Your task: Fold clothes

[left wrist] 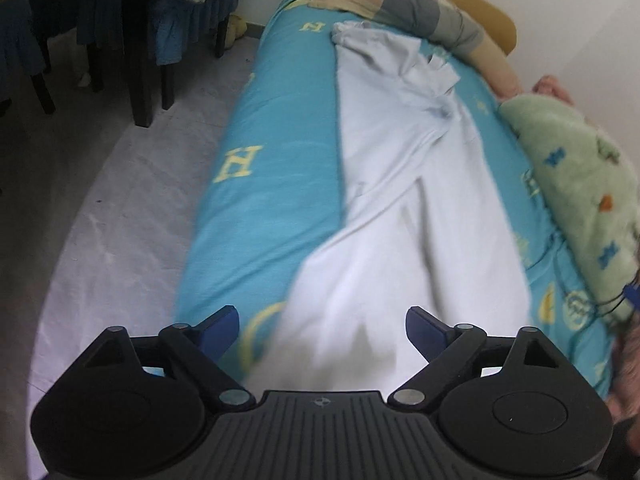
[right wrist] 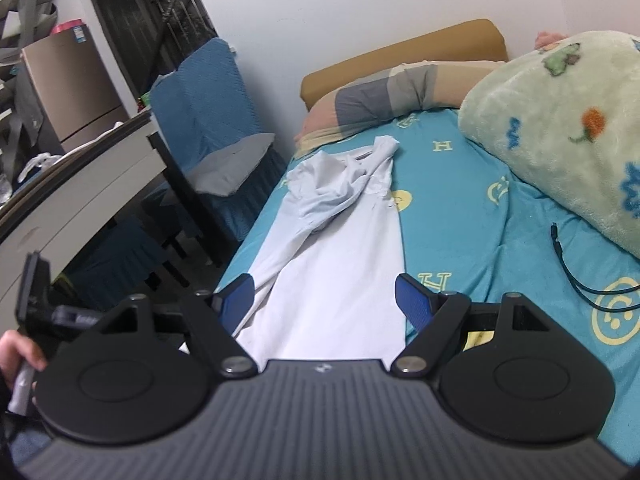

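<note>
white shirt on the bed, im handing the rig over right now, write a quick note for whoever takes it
Left gripper: open, empty, over the near end of the shirt.
Right gripper: open, empty, also at the near end.
White shirt: lies lengthwise on the turquoise bed sheet, long sides apparently already folded into a narrow strip, the far end bunched and crumpled near the striped pillow.
Green blanket and a black cable lie to the right, apart from the shirt.
Left to do: smooth the far end, then fold the strip end to end.
</note>
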`<control>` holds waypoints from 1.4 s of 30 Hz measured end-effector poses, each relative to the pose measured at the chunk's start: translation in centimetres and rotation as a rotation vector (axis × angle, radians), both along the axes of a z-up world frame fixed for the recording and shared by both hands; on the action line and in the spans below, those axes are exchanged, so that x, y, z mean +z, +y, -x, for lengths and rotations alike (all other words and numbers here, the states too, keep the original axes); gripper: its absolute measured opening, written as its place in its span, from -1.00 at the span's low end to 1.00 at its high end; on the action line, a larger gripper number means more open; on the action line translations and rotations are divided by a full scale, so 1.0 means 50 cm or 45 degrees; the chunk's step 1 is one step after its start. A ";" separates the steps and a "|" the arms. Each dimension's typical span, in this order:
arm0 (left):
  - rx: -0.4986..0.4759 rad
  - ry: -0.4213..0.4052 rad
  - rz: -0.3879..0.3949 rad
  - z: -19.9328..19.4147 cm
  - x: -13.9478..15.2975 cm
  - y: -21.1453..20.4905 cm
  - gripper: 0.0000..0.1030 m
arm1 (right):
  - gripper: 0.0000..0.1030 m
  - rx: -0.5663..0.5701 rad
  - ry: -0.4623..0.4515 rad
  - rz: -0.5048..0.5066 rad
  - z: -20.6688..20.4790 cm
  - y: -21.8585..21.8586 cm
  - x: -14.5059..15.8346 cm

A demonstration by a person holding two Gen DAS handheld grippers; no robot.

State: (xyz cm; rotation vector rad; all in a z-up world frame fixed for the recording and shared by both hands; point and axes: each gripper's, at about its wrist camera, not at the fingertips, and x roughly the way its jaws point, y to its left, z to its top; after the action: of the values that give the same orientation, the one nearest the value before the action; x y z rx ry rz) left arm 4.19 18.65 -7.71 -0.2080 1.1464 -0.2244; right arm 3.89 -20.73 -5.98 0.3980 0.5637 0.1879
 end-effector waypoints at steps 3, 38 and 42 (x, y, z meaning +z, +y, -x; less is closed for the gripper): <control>-0.021 0.057 -0.008 0.004 -0.039 0.041 0.56 | 0.53 -0.003 0.032 -0.043 -0.012 -0.005 -0.010; -0.471 -0.040 -0.005 0.203 0.084 -0.316 -0.96 | 0.53 -0.009 0.187 -0.092 -0.024 -0.025 -0.060; -0.356 0.111 0.101 0.202 0.004 -0.354 -0.66 | 0.53 0.011 0.263 -0.150 -0.020 -0.041 -0.085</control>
State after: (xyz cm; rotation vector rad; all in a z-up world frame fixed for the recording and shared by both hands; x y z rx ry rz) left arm -5.93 0.96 -7.53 -0.1276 1.2532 -0.5129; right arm 4.90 -22.76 -10.25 0.5332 0.7596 0.1898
